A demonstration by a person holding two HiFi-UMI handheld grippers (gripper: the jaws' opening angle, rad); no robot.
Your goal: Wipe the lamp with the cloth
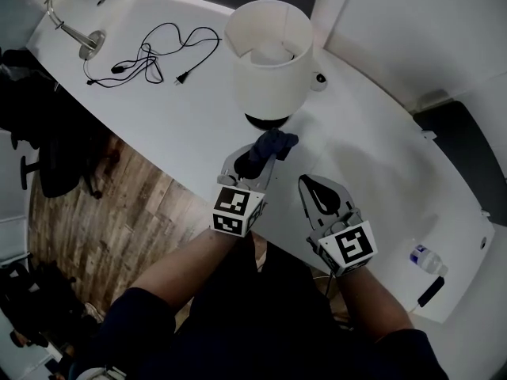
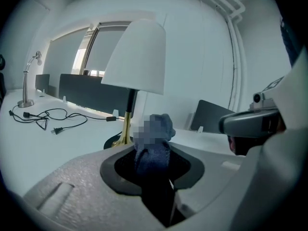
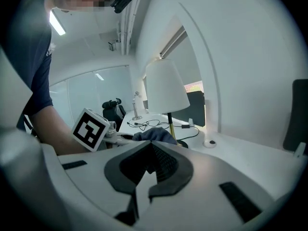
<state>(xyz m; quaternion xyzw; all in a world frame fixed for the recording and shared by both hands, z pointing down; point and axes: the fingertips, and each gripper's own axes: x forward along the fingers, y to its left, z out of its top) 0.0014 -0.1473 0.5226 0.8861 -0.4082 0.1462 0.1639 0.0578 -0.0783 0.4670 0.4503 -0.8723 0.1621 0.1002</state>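
Observation:
The lamp (image 1: 269, 58) has a white shade, a brass stem and a black base, and it stands on the white table (image 1: 380, 149). My left gripper (image 1: 255, 155) is shut on a dark blue cloth (image 1: 277, 142) just in front of the lamp's base. In the left gripper view the cloth (image 2: 155, 146) bunches up between the jaws, with the lamp (image 2: 137, 57) right behind it. My right gripper (image 1: 319, 190) hovers to the right, shut and holding nothing. The right gripper view shows the lamp (image 3: 166, 88) and the cloth (image 3: 155, 135) beyond its closed jaws.
A black power cable (image 1: 150, 58) lies coiled at the far left beside a silver desk lamp (image 1: 71, 30). A water bottle (image 1: 426, 260) and a black pen (image 1: 430, 291) lie at the right edge. A dark office chair (image 1: 47, 157) stands on the wooden floor to the left.

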